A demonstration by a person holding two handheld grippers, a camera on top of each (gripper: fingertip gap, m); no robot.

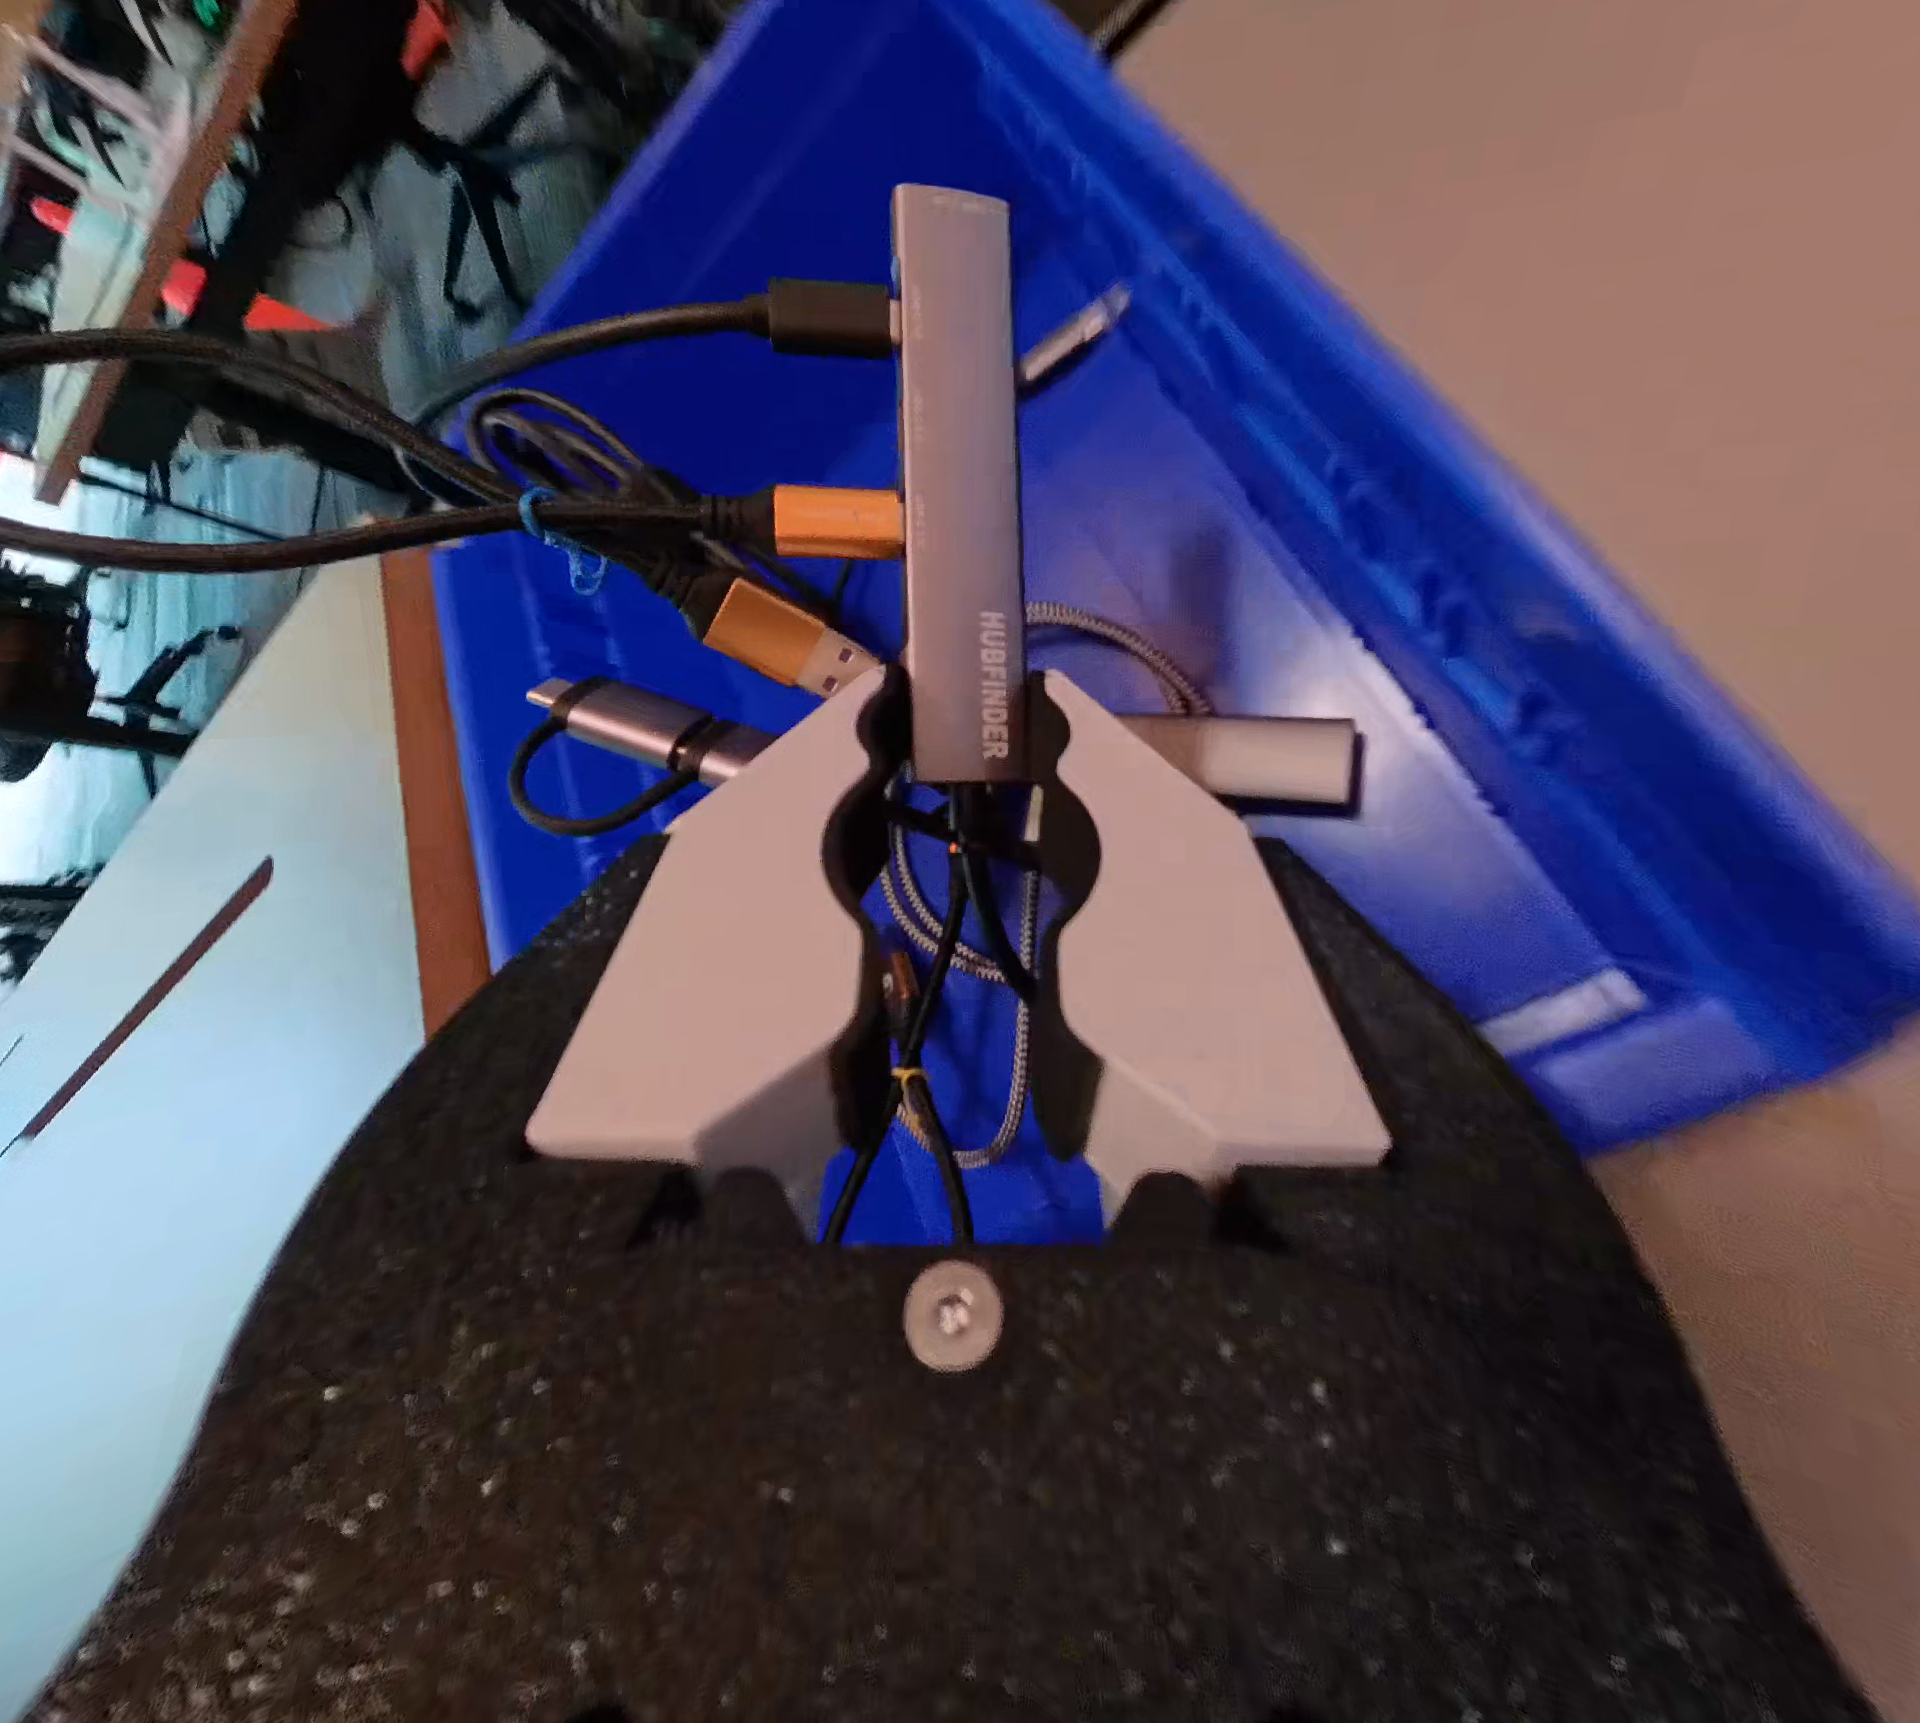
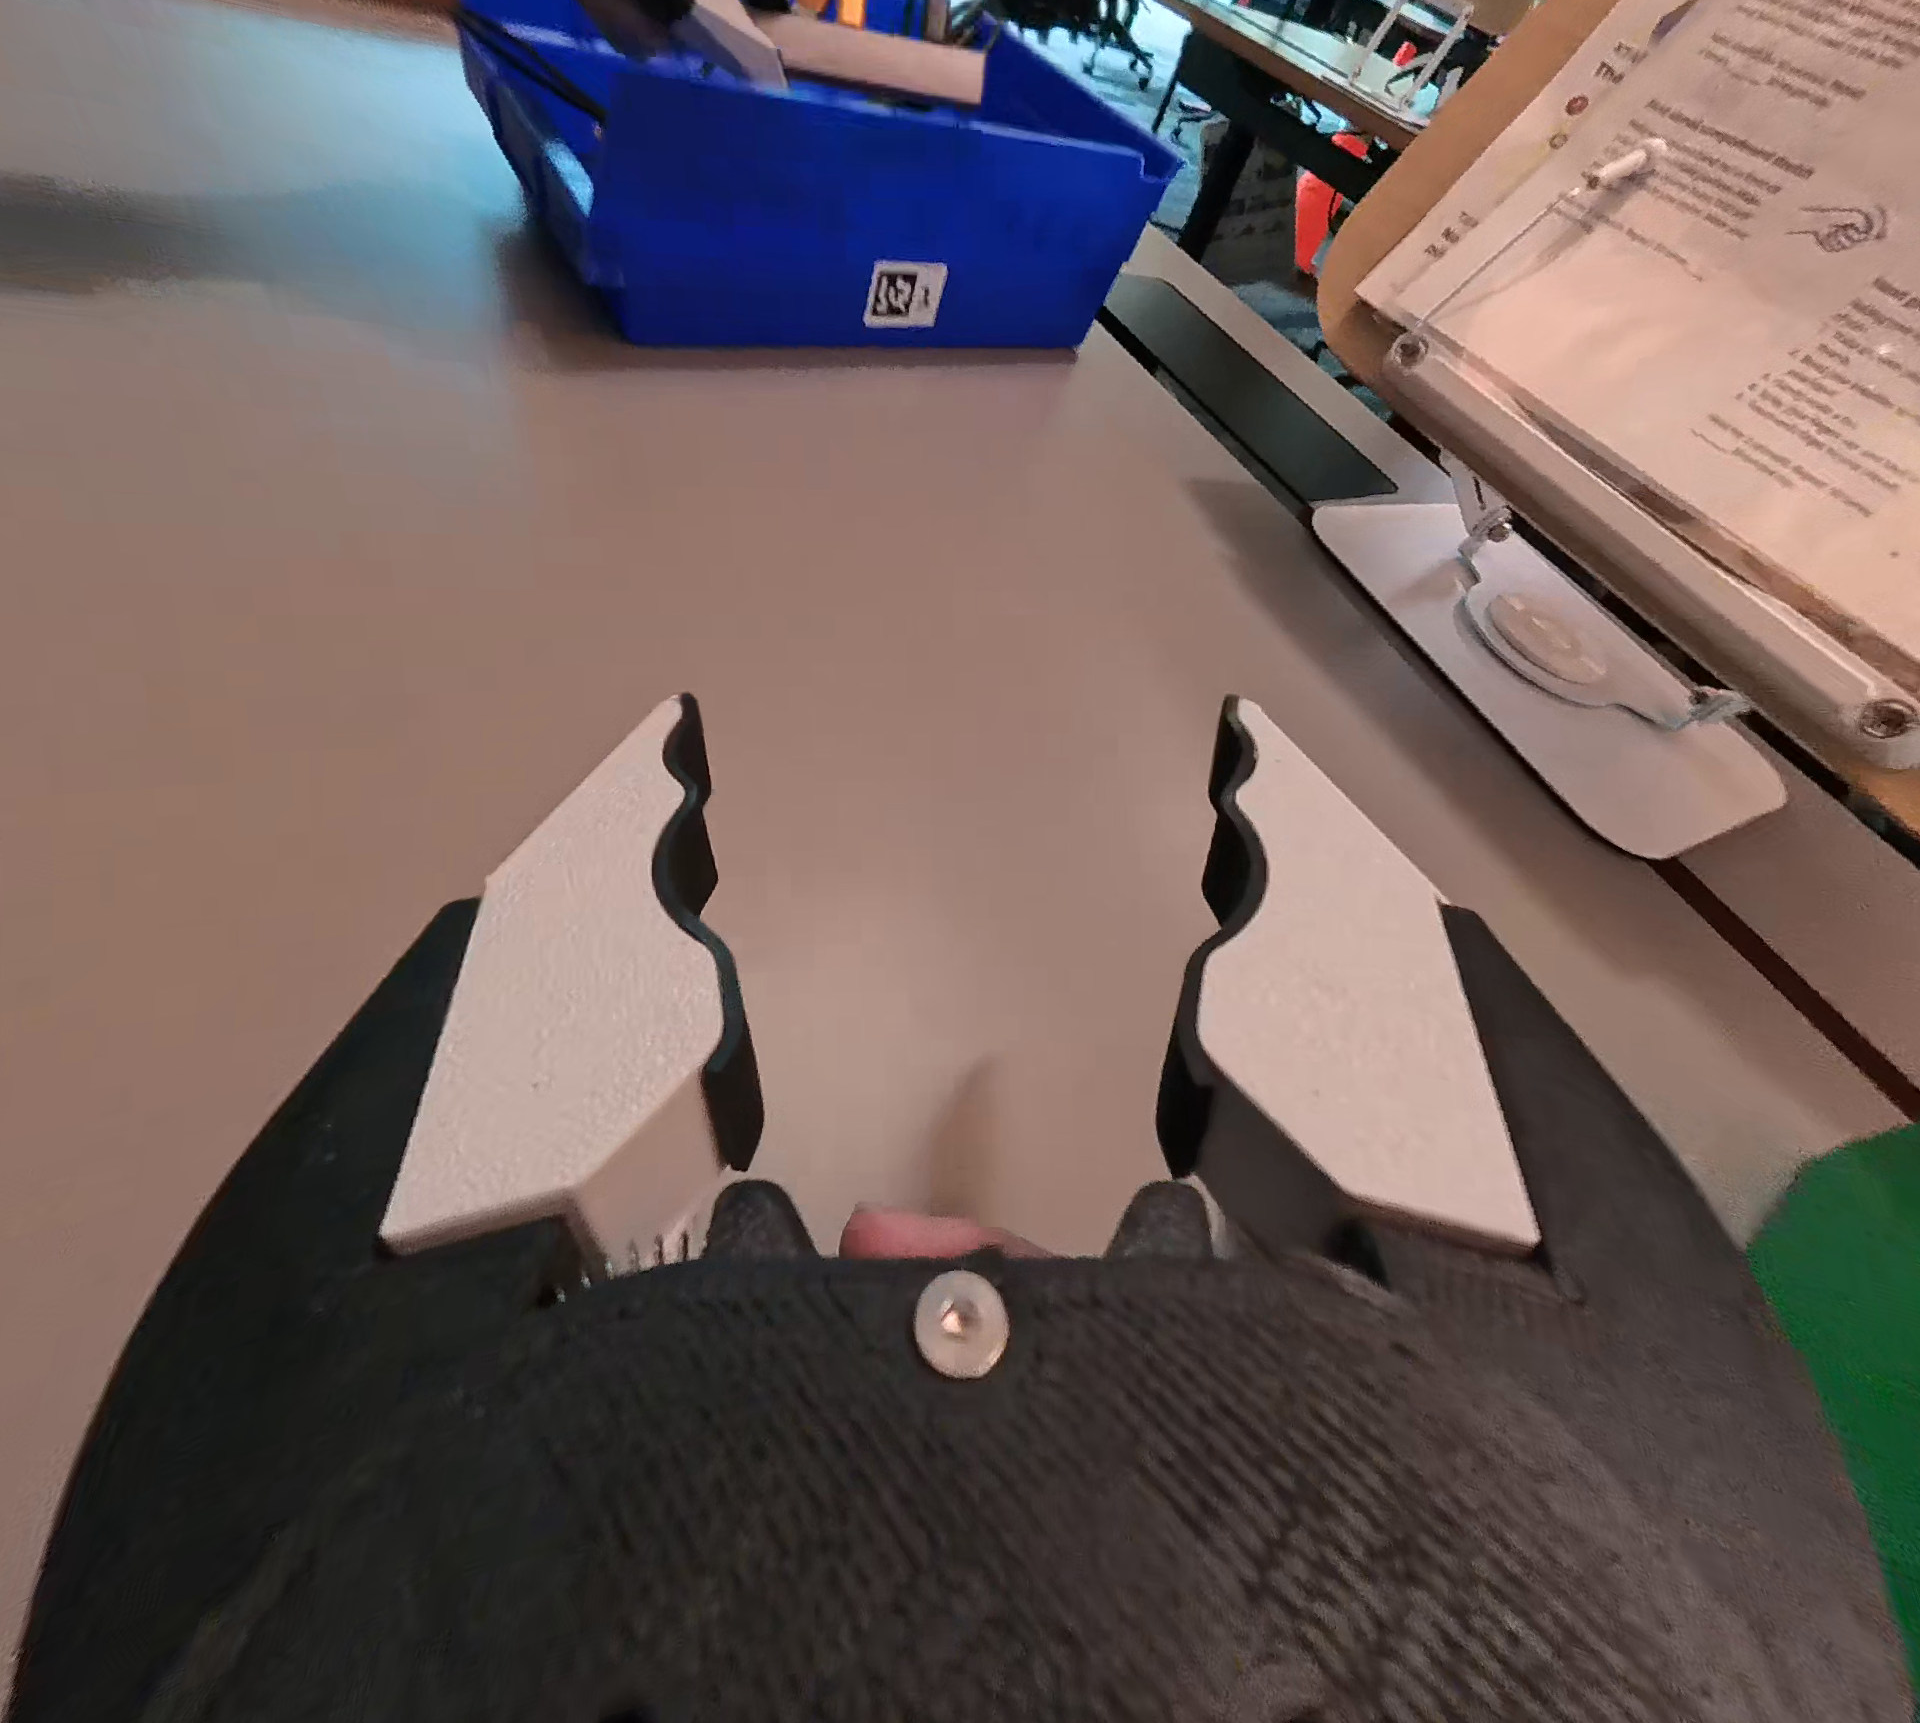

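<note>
The left gripper is pinching the near end of a grey hub, in the middle of the left wrist view. The hub is pointing away from the gripper, over the blue bin. At the left of the frame, a black plug and an orange plug are sitting in the hub's side, and their black cords are running off the left edge. Another orange plug is hanging loose just below. More cords are lying in the bin. I think a firm, level hold is best, since the cords look like they are tugging sideways.

The right gripper is spread wide and holding nothing, low in its frame over the table. The bin is at the upper left, well apart from it.
</note>
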